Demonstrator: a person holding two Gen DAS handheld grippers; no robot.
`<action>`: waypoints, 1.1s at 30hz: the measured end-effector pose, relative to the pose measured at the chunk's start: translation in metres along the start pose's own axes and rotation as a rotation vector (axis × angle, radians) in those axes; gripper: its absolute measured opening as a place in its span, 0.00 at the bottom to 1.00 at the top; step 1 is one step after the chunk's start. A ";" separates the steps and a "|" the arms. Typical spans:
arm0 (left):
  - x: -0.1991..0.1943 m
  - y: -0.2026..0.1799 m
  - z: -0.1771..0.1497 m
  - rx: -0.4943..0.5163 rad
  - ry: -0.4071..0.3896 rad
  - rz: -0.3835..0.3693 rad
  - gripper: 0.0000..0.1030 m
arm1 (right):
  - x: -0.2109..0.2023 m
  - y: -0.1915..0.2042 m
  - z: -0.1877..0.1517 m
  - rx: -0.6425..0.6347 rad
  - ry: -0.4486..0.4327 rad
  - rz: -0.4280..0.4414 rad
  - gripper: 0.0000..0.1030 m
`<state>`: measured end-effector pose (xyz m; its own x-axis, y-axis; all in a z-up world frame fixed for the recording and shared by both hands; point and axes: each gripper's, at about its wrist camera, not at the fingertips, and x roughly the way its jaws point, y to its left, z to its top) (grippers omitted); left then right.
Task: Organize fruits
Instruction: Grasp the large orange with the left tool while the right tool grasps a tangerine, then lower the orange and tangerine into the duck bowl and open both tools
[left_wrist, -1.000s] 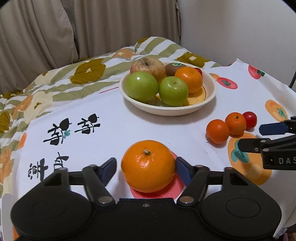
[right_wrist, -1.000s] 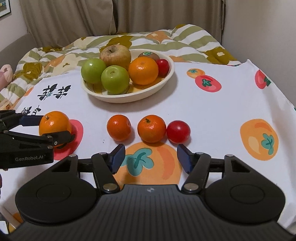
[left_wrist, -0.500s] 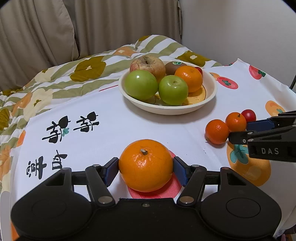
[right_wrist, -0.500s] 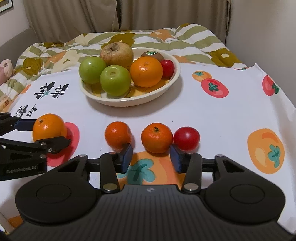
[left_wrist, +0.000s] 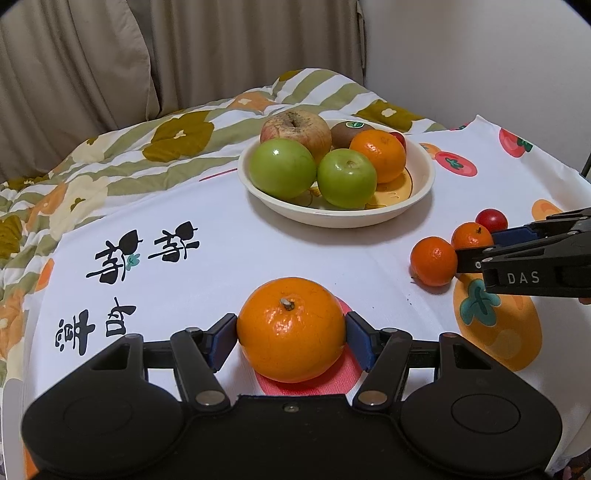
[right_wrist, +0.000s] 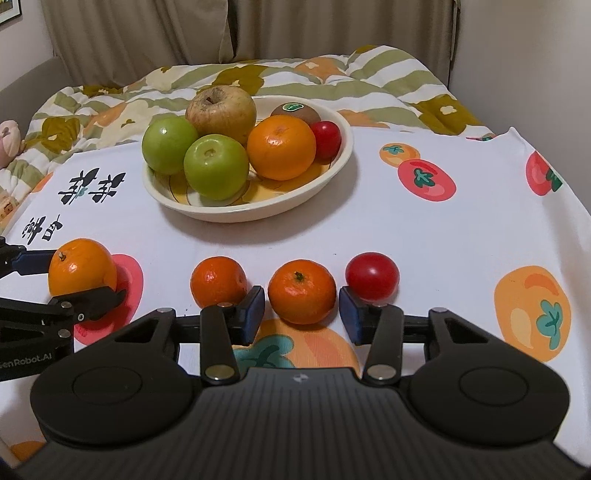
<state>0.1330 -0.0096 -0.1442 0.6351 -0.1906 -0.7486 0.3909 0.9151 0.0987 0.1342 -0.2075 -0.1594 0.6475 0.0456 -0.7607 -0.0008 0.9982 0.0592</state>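
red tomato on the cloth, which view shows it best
The right wrist view: the red tomato sits close and nearly whole, just beyond the right gripper and its right finger. In the left wrist view the tomato is small and far off, partly hidden behind the middle mandarin.

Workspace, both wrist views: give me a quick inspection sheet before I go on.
Surface: tablecloth with fruit prints, flat.
Job's things: bowl holds two green apples, a russet apple, an orange, a kiwi and a red fruit; big orange, two mandarins and tomato on the cloth.
Clutter: nothing seen.
Grippers: left hand-held gripper pads against the big orange; right hand-held gripper open around the middle mandarin.
Cables: nothing seen.
Surroundings: quilt, curtains.
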 end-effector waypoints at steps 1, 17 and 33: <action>0.000 0.000 0.000 -0.003 0.001 0.002 0.65 | 0.001 0.000 0.000 -0.004 0.001 -0.003 0.54; -0.021 0.003 0.002 -0.039 -0.024 0.014 0.65 | -0.018 0.003 0.004 -0.008 -0.019 0.006 0.53; -0.062 -0.009 0.046 -0.082 -0.103 0.037 0.65 | -0.068 -0.013 0.039 -0.023 -0.070 0.023 0.53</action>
<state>0.1208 -0.0224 -0.0681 0.7145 -0.1879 -0.6739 0.3132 0.9473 0.0679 0.1199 -0.2253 -0.0833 0.6990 0.0662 -0.7121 -0.0329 0.9976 0.0604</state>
